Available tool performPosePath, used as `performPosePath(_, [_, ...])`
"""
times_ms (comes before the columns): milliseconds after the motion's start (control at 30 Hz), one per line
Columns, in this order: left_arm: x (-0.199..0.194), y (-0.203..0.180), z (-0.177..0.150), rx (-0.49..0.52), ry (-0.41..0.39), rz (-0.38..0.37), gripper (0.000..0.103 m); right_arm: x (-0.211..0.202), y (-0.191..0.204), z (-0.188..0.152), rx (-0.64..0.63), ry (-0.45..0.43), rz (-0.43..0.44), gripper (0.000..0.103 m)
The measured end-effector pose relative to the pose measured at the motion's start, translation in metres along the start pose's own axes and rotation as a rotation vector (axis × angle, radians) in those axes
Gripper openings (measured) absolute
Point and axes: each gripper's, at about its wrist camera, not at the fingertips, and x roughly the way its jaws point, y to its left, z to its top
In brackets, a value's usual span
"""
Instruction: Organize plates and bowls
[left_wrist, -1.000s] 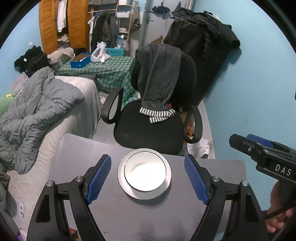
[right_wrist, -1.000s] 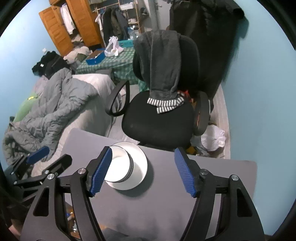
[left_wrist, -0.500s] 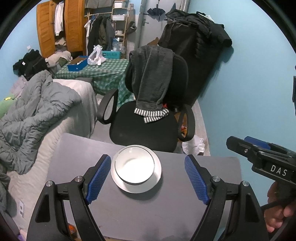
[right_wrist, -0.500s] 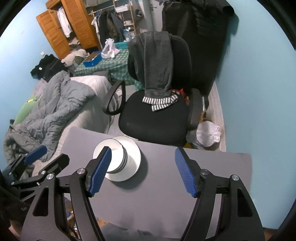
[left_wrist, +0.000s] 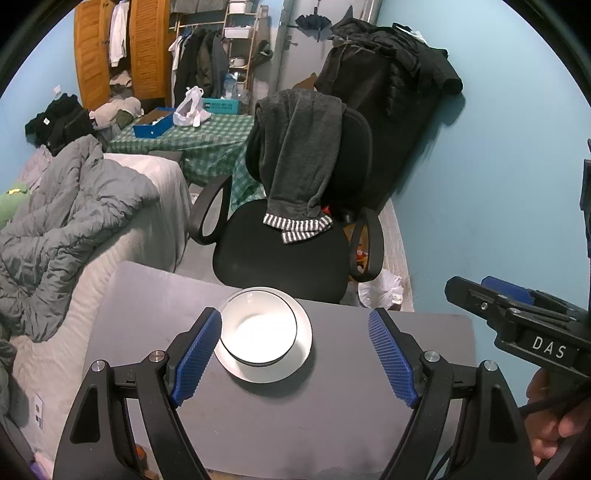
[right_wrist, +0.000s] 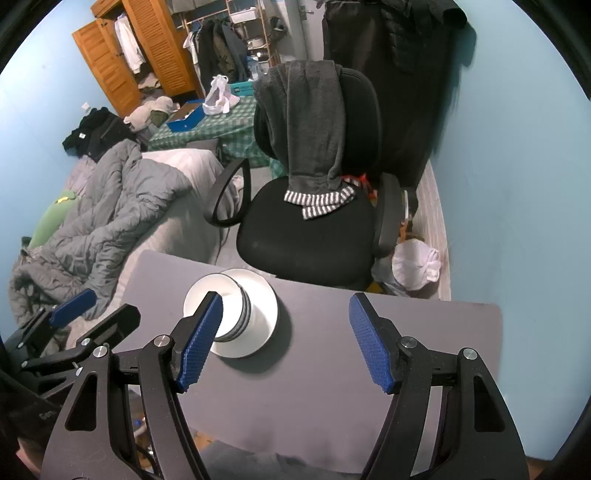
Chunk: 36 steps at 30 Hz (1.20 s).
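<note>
The grey table (left_wrist: 332, 424) is filling the lower half of both wrist views, with the white plate (left_wrist: 302, 354) sitting toward its far edge and the stacked bowls (left_wrist: 258, 330) resting on it. In the left wrist view the left gripper (left_wrist: 294, 356) is standing spread and empty, the stack lying just left of centre between its fingers. In the right wrist view the right gripper (right_wrist: 286, 343), also spread and empty, is seeing the bowls (right_wrist: 236, 310) partly behind its left finger, so the left looks nearer.

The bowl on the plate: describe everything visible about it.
The bowl is white and glossy, ceramic by the look of it, with a thin dark line around its rim. From the right wrist view its outer wall shows dark bands, so it may be more than one bowl nested. It sits upright and looks empty on a white plate, toward the plate's far left side, on the grey table. Neither gripper touches it.
</note>
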Motion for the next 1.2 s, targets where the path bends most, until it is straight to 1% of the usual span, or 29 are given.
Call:
performPosePath(167, [-0.002,-0.002,-0.001,0.002,-0.005,-0.005,0.083,0.000,-0.001,0.000,0.000,0.000,0.001,0.070])
performPosePath(333, [-0.001,-0.013,-0.002,0.034,-0.011,0.016,0.083,-0.002,0.002,-0.001,-0.008,-0.004,0.003,0.070])
performPosePath(467, [-0.002,-0.017,-0.002,0.038,-0.009,0.011,0.083,-0.003,0.003,-0.003,-0.002,-0.001,0.006,0.071])
performPosePath(633, [-0.004,-0.015,-0.001,0.035,0.003,0.013,0.083,-0.004,0.004,-0.003,-0.003,-0.002,0.007,0.070])
performPosePath(1000, [-0.009,-0.012,0.002,0.046,-0.002,0.041,0.083,-0.002,0.004,-0.002,-0.002,0.000,0.006,0.070])
performPosePath(1200, [-0.010,-0.010,0.002,0.044,-0.002,0.038,0.083,-0.002,0.004,-0.002,-0.001,0.000,0.007,0.071])
